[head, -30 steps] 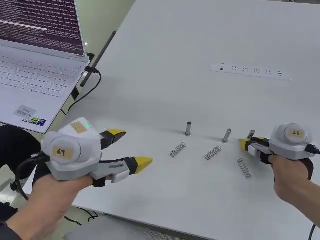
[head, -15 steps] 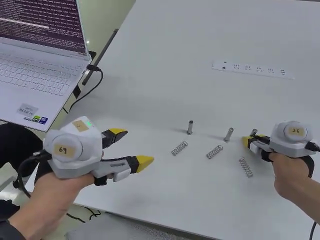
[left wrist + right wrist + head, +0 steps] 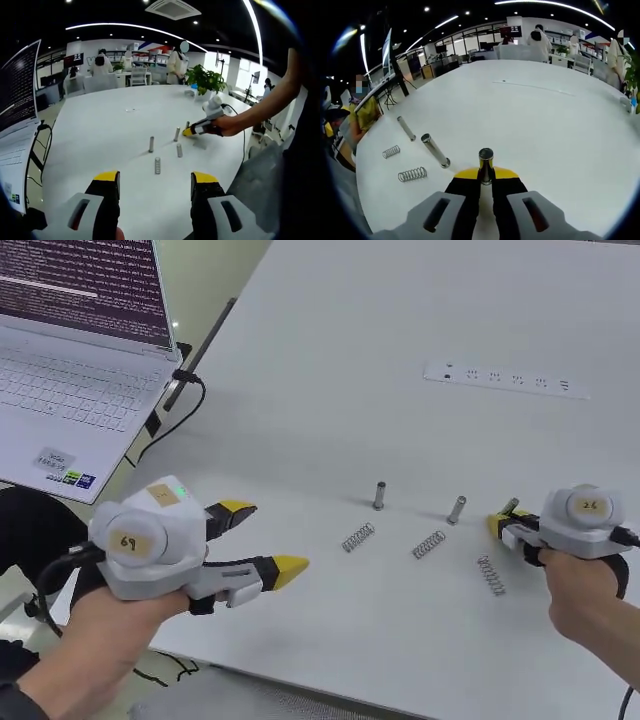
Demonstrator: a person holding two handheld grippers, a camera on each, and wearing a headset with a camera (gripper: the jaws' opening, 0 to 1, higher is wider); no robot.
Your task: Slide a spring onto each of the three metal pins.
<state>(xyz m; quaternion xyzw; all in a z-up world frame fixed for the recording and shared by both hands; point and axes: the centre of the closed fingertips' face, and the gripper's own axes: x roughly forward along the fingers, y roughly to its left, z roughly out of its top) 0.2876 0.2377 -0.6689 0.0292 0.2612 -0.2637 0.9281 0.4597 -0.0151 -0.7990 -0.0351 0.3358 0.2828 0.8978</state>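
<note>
Head view first: where did we have our right gripper (image 3: 497, 525)?
— At the far right, jaws pressed together on the right pin (image 3: 510, 505), low on its shaft. Our right gripper view showed that pin upright between the yellow tips. The middle pin (image 3: 457, 509) and left pin (image 3: 379, 495) stood bare to its left.
And the spring we would want?
— We judged it to be the right spring (image 3: 490, 575). It lay flat just near of that gripper, long axis running roughly near to far. The middle spring (image 3: 429, 544) and left spring (image 3: 357, 537) lay further left.
Our left gripper (image 3: 262, 536)?
— Spread wide and holding nothing, well apart at the near left, with the left spring closest to it. We reckoned it should do the fetching, since the right was occupied.
</note>
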